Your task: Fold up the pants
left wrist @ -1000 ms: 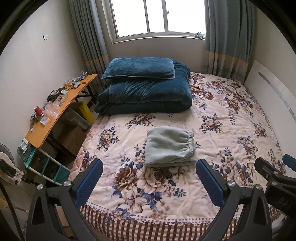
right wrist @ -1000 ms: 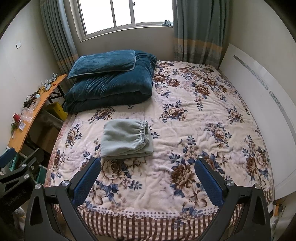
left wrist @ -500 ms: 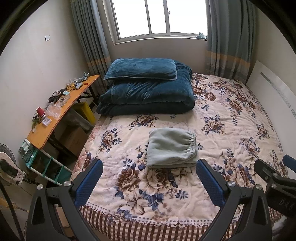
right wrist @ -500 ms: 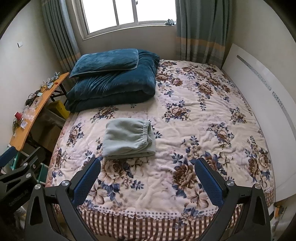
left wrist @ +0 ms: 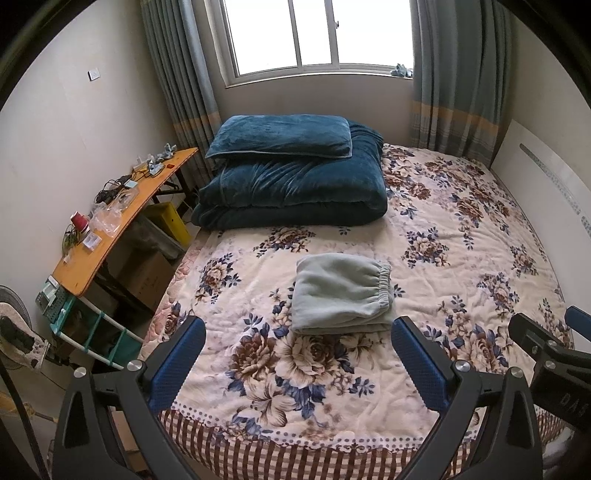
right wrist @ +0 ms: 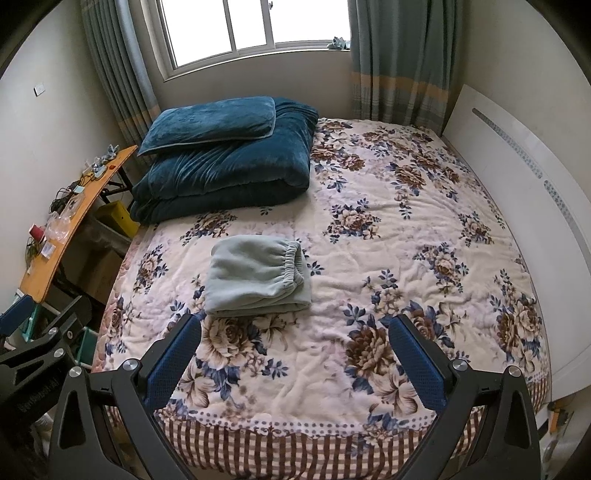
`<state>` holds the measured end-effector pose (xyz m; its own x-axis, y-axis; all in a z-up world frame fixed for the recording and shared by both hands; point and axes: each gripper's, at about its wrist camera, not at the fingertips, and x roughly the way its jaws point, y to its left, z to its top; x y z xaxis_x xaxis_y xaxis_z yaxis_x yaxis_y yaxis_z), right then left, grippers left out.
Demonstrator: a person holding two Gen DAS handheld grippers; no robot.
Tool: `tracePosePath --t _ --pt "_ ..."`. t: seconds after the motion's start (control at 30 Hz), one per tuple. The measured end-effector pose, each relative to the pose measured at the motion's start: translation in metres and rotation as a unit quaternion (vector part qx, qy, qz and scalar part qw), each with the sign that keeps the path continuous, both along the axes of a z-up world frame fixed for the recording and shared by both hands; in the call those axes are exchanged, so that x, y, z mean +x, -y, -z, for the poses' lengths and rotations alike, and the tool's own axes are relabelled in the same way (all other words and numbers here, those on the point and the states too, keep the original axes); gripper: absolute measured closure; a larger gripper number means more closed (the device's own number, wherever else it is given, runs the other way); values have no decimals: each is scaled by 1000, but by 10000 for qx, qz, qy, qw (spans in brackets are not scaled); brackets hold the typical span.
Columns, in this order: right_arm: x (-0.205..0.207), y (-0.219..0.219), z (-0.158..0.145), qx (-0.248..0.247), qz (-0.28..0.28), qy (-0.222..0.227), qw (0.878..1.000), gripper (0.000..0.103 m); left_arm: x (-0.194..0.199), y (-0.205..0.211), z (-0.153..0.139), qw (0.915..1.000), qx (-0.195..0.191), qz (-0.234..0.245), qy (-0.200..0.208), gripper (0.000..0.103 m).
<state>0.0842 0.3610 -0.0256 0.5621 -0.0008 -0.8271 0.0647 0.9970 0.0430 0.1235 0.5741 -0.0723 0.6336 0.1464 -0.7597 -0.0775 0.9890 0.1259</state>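
Jaws of both grippers spread wide, grasping nothing. Left gripper (left wrist: 297, 354) held above the foot of the bed, blue pads framing the near floral edge. Right gripper (right wrist: 294, 352) just beside it to the right, likewise raised and clear of the cloth; seen also at the right margin of the left wrist view as black hardware with a blue tip.

Pale grey-green pants (left wrist: 341, 293) lying on the bedspread (left wrist: 480, 258), already folded into a compact rectangle of several layers, elastic waistband gathered along the right edge, fold stack visible along the near edge. Positioned left of the bed's centre, toward the foot, apart from both grippers. Same bundle in the right wrist view (right wrist: 256, 275), ahead of the left pad.

Dark teal folded quilt (left wrist: 295, 192) at the far left of the bed, with a matching pillow (left wrist: 280, 136) resting on top. Window (left wrist: 317, 33) behind, flanked by grey-blue curtains (left wrist: 458, 74). White headboard panel (right wrist: 517, 206) along the bed's right side.

Orange-topped bench (left wrist: 110, 229) against the left wall, cluttered with cables, plastic bags and a red cup (left wrist: 80, 220). Cardboard box (left wrist: 147, 273) and yellow bin (left wrist: 168, 219) beneath it.
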Motion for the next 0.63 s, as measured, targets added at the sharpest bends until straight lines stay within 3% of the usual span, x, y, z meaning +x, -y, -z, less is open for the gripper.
tracePosePath --t 0.63 --pt "1 1 -1 20 21 -13 10000 0 8 -1 -2 10000 -73 28 30 0"
